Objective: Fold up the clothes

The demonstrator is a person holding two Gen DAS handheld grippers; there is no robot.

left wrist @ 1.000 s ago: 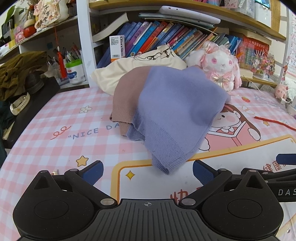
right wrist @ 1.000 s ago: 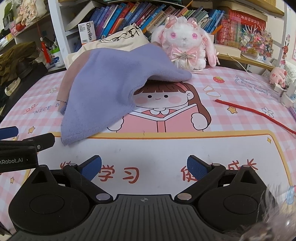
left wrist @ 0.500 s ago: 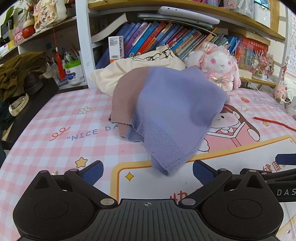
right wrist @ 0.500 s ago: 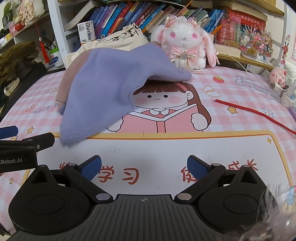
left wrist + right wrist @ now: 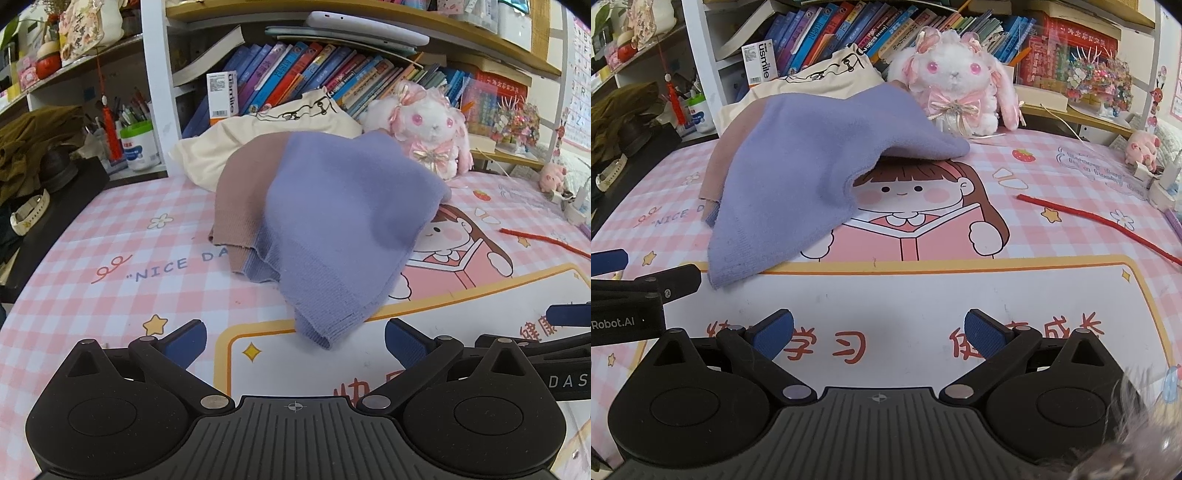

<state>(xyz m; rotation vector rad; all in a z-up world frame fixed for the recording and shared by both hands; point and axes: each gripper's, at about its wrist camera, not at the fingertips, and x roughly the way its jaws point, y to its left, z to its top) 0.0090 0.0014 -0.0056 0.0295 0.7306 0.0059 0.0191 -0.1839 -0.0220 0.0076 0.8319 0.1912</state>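
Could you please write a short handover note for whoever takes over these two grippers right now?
Left gripper: open, holding nothing, low over the mat, pointing at the near hem of the purple sweater.
Right gripper: open, empty, over the white panel of the desk mat.
Clothes: the purple sweater is draped in a heap over a mauve knit garment, with a cream top behind; a plush bunny sits beside them.
Done: no neat fold visible.
Left: grasp the sweater, spread it flat, fold; then the others.
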